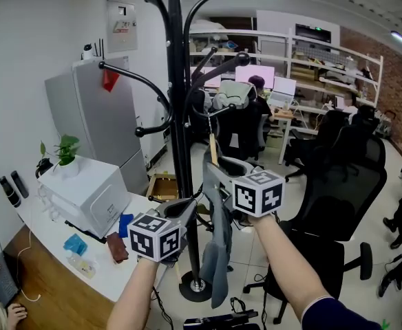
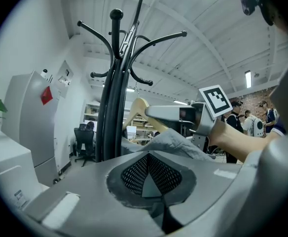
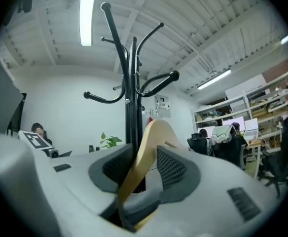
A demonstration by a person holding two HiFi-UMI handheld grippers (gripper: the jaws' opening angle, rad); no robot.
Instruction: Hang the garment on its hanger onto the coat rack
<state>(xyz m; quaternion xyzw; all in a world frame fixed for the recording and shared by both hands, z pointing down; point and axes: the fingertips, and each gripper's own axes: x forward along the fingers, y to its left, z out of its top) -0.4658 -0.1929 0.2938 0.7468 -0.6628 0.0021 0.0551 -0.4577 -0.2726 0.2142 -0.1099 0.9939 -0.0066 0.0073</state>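
Right gripper (image 3: 144, 153): jaws spread, a mesh pad on either side of the pale wooden hanger (image 3: 151, 132), not clamped on it. A dark gap shows by the left pad. The hanger's arm rises from deep between the jaws and curves away forward. Its long axis runs along the line this gripper points, away from the person. In the left gripper view it stands broadside, peak up, shoulders sloping down both ways.

Grey cloth garment (image 1: 219, 253) drapes from the hanger and hangs straight down, long axis vertical, just beside the rack's pole.

Left gripper (image 2: 147, 155): jaws drawn together, pads meeting at the tips. Grey cloth rises right behind the tips; whether a fold is nipped, cannot tell.

Both forearms bare, reaching forward from the bottom of the head view, grippers about level. Left sits lower, close to the pole. Right sits higher, to the right of the garment, dark blue sleeve (image 1: 332, 313) at the elbow.

Black metal coat rack (image 1: 179, 115): upright pole, curved arms with ball ends, round base on the floor. The hanger is close to the pole, below the upper arms; how its hook sits is unclear.

Beyond: white table (image 1: 53, 236) carrying a white box-shaped machine (image 1: 84, 192) and a small green potted plant (image 1: 65, 150). Further back, a tall grey cabinet (image 1: 94, 108) and black office chairs (image 1: 349, 177).
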